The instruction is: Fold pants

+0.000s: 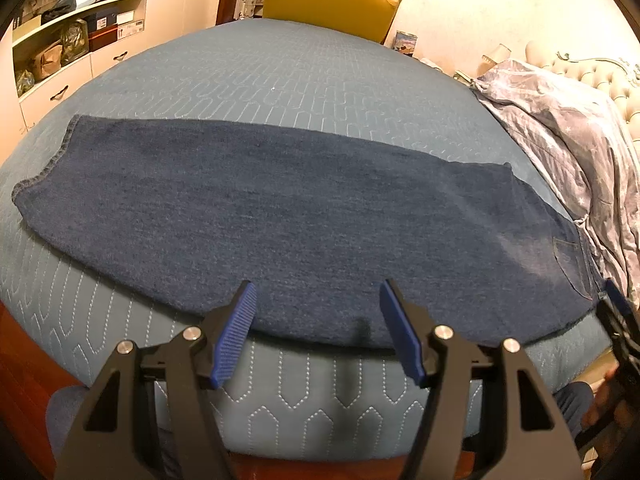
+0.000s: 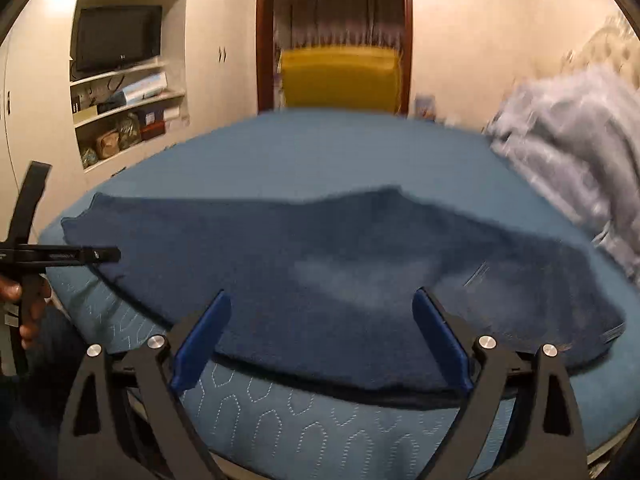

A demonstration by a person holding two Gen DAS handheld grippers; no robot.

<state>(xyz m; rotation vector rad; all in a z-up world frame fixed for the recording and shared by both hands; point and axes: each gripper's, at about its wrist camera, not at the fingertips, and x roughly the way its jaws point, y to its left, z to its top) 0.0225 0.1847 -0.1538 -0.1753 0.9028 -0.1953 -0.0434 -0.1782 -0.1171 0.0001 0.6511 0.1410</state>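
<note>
The pants (image 1: 304,216) are dark blue jeans. They lie flat across the blue quilted bed cover (image 1: 280,80), folded the long way so one leg is on top of the other. In the left wrist view they run from the middle left of the frame, where the leg ends are, to the lower right, where a back pocket shows. Their near edge lies close to the front edge of the bed.

The left gripper (image 1: 318,330) sits at the bottom middle of its frame, just in front of that near edge. Its two blue fingers (image 1: 236,332) are spread wide apart and hold nothing. Whether the tips touch the cloth cannot be told.

The right gripper (image 2: 322,338) is at the bottom middle of the blurry right wrist view, also at the near edge of the pants (image 2: 320,280). Its fingers are spread wide too, with nothing between them. A hand (image 2: 24,304) holds the black left tool at the far left of that frame.

Behind the bed stands a yellow chair (image 1: 332,0). A pale starry blanket (image 1: 568,152) is bunched up on the right. A black TV (image 2: 118,36) sits in the wall shelves at the upper left; it has a small logo, too blurry to read. Boxes on the shelves (image 1: 76,20) have labels too small to read.
</note>
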